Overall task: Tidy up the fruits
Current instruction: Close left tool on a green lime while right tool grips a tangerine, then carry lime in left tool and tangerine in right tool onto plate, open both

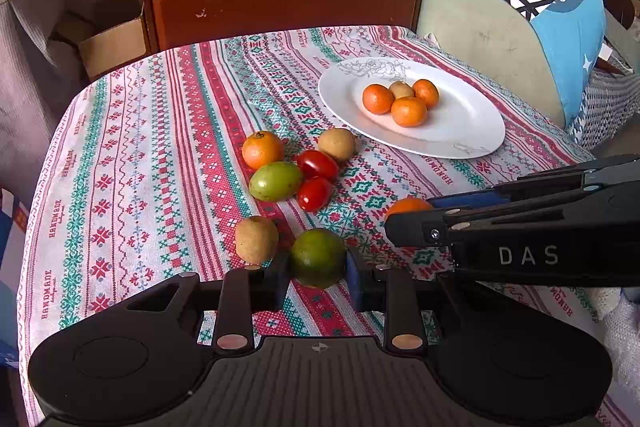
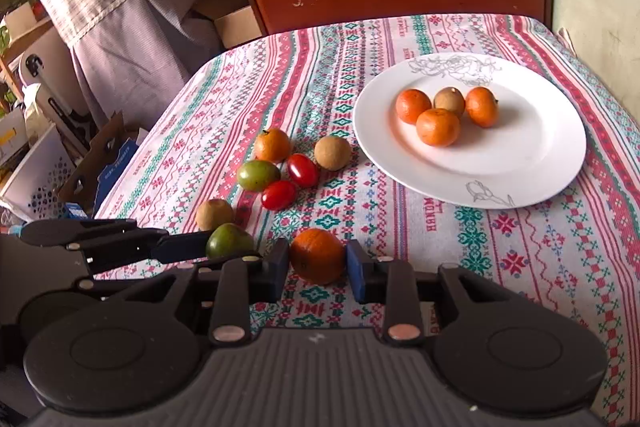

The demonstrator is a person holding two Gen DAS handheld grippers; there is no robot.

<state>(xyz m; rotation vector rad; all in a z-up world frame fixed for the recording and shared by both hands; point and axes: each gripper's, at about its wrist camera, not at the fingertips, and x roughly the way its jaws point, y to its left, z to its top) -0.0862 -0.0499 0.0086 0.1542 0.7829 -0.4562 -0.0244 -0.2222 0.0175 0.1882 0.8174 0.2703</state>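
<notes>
Gripping both fruits at table level: left hand-held gripper (image 1: pixel 318 277) pinches green fruit (image 1: pixel 318 258); right hand-held gripper (image 2: pixel 318 269) pinches orange fruit (image 2: pixel 317 256). Lift straight, clear the loose cluster, lower gently onto white plate (image 2: pixel 520 179) beside its four fruits, avoiding rolling.

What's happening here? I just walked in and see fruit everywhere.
A person is sorting fruit with two handheld grippers. The left gripper is shut on a green fruit, the right gripper on an orange, both low over the tablecloth. The white plate already holds four fruits; six more lie loose.
</notes>
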